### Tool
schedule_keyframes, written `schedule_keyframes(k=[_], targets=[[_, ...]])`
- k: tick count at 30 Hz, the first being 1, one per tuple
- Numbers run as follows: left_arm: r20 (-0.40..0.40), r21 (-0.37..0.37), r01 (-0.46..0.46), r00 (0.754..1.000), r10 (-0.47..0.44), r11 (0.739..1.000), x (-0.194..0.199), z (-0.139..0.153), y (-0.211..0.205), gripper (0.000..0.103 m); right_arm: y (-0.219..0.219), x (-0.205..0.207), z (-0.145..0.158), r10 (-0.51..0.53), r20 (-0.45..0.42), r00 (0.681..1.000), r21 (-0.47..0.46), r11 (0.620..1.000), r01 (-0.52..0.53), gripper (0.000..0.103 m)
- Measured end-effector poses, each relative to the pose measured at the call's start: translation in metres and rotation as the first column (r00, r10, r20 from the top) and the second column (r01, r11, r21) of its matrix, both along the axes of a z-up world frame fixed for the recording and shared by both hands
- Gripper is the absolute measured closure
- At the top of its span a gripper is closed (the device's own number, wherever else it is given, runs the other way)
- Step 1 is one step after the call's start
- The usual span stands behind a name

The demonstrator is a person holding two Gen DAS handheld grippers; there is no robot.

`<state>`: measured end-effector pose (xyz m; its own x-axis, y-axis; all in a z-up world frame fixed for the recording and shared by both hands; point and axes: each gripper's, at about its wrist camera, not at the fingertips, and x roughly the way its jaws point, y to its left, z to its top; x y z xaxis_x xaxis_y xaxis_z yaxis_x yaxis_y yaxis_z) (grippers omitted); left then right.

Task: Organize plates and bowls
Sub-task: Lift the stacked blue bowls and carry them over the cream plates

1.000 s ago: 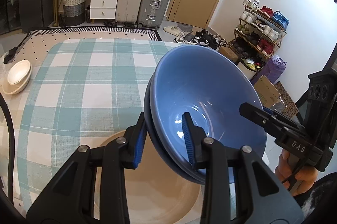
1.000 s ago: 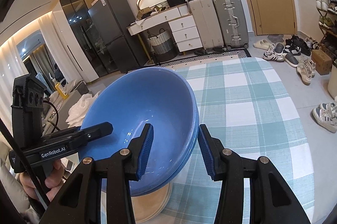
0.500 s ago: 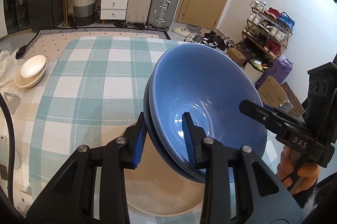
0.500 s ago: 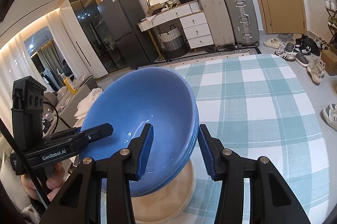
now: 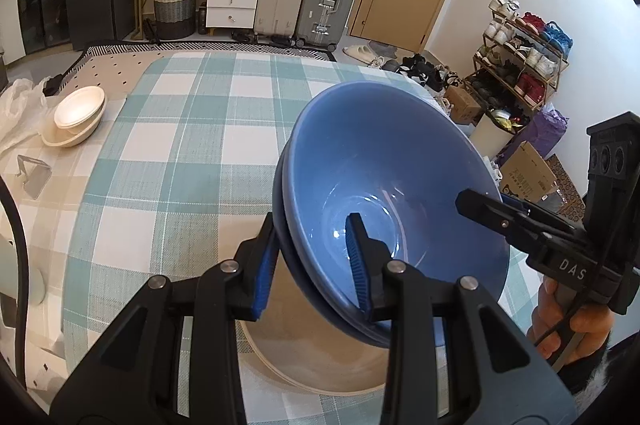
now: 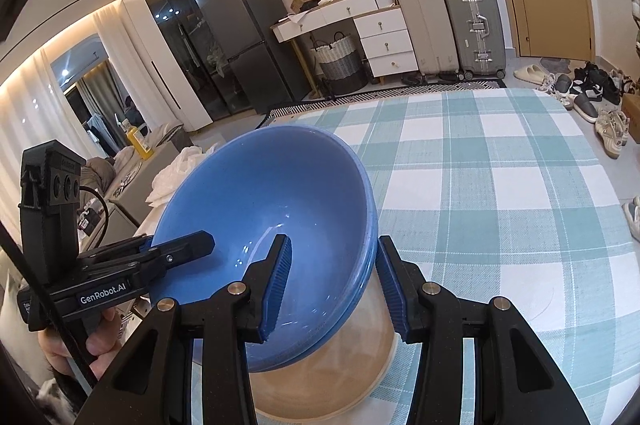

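Note:
Two nested blue bowls (image 5: pixel 384 177) are held in the air above a large beige plate (image 5: pixel 332 369) on the checked tablecloth. My left gripper (image 5: pixel 314 261) is shut on their near rim, one finger inside and one outside. My right gripper (image 6: pixel 332 285) is shut on the opposite rim of the blue bowls (image 6: pixel 260 217) the same way, above the beige plate (image 6: pixel 328 377). Each gripper shows in the other's view. A stack of small cream bowls (image 5: pixel 76 115) sits at the table's far left.
The green-and-white checked tablecloth (image 5: pixel 192 129) covers the table. A white plastic bag (image 5: pixel 16 105) and a small clear stand (image 5: pixel 34 173) lie at the left edge. Suitcases, drawers and a shoe rack stand beyond the table.
Both grippers have lifted the blue bowls higher and drawn them back toward me; more of the beige plate and the table shows beneath.

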<state>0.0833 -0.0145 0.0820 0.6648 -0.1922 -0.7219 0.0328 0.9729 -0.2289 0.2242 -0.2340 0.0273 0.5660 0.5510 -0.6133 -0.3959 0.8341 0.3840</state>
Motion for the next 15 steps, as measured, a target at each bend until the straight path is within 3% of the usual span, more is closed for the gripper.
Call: schedule_keyframes(k=[15], targets=[[-0.068,-0.001,-0.019,0.997,0.019,1.000,0.017,-0.038,0.009,0.073,0.011,0.009,-0.023,0.021,-0.055,0.998,-0.025,0.999,-0.023,0.058]])
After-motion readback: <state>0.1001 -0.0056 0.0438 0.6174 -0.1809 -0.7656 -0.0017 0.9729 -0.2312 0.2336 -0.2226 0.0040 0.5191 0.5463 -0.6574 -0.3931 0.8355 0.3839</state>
